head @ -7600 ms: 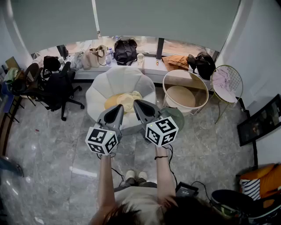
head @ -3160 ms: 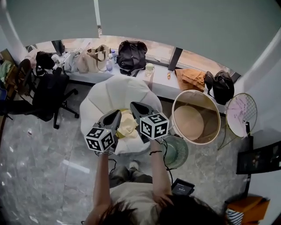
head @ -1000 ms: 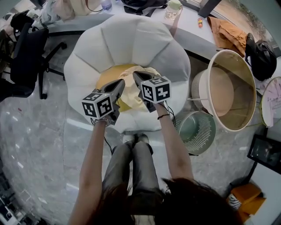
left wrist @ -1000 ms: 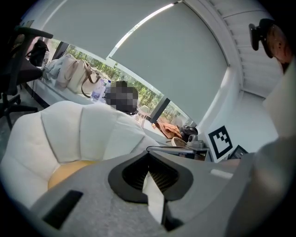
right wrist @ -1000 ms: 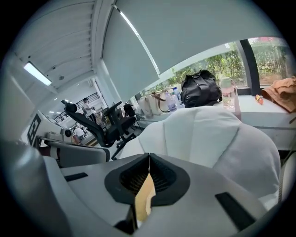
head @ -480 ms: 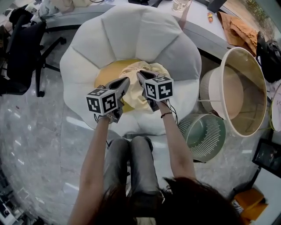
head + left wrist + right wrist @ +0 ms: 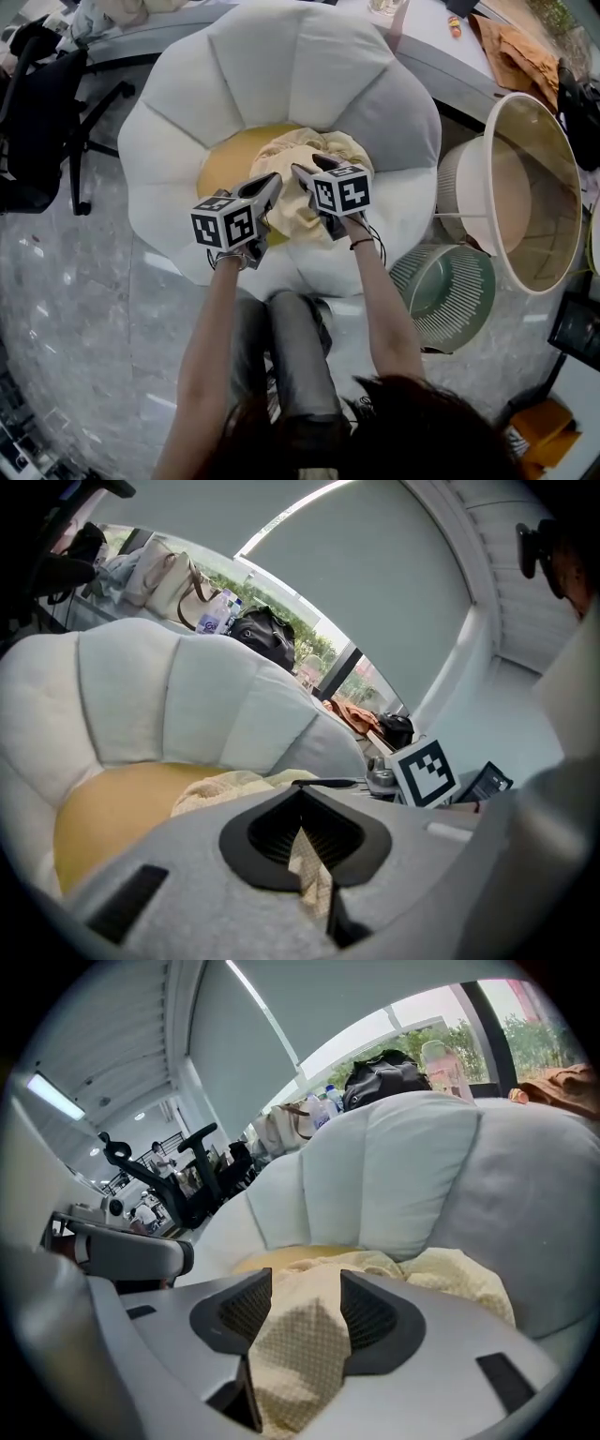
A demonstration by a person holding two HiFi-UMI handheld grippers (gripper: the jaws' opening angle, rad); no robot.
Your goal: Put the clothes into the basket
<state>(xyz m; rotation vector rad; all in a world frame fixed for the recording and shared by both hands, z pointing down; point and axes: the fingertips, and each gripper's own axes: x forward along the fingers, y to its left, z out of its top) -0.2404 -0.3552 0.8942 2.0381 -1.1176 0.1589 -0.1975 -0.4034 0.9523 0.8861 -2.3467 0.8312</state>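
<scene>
A pale yellow cloth (image 7: 305, 145) lies bunched on the yellow cushion (image 7: 225, 164) of a white petal-shaped chair (image 7: 309, 66). My left gripper (image 7: 276, 178) is shut on a fold of the cloth (image 7: 311, 874), its tips meeting (image 7: 301, 789). My right gripper (image 7: 309, 166) sits just to its right over the same pile. Its jaws are opening (image 7: 305, 1283), with the cloth (image 7: 300, 1354) lying loose between them. The tall white basket (image 7: 539, 202) with a beige inside stands to the right of the chair.
A green ribbed round bin (image 7: 445, 291) stands on the grey stone floor beside the basket. A black office chair (image 7: 37, 112) is at the left. A counter behind the chair bears an orange cloth (image 7: 520, 52) and bags (image 7: 262, 635).
Both grippers have sunk toward the chair's seat with the cloth. The right gripper's jaws now stand apart.
</scene>
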